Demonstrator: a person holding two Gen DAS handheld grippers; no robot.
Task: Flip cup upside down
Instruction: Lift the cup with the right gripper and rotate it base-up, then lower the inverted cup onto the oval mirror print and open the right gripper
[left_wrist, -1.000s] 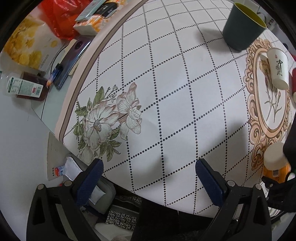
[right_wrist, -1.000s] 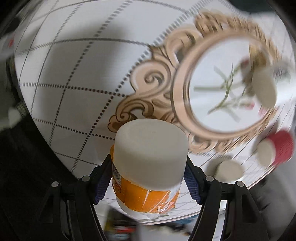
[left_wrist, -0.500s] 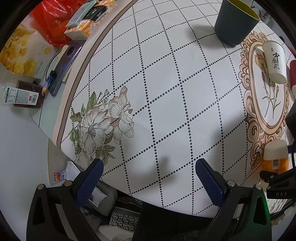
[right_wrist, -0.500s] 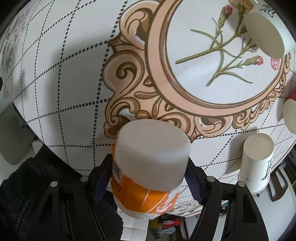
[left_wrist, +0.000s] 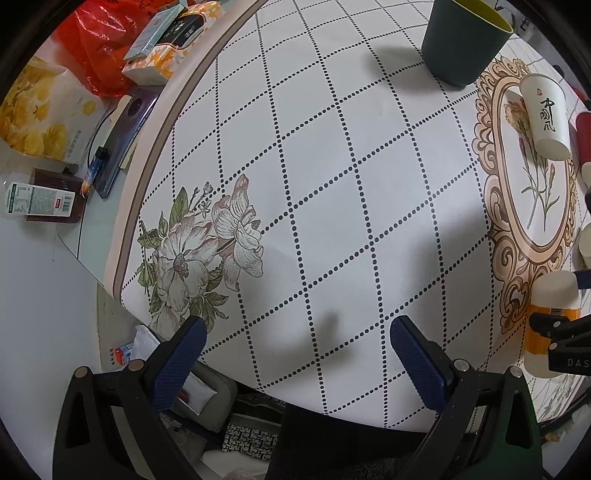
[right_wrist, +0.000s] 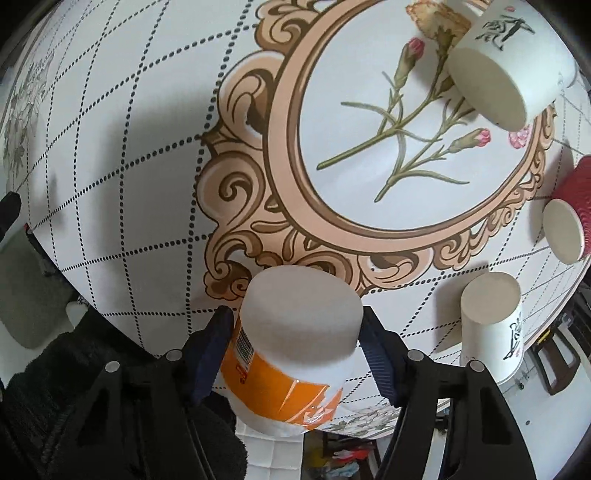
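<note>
The right gripper (right_wrist: 295, 343) is clamping the light, crushable orange-banded paper cup (right_wrist: 295, 332) mid-wall, base up, while the left gripper (left_wrist: 295, 343) is hanging wide open, empty.

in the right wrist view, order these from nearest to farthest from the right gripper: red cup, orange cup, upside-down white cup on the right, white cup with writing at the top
1. orange cup, held in the right gripper
2. upside-down white cup, just right
3. red cup, far right edge
4. white cup with writing, top right, on the oval print

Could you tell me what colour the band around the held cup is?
Orange on the white cup, clearest in the right wrist view.
</note>
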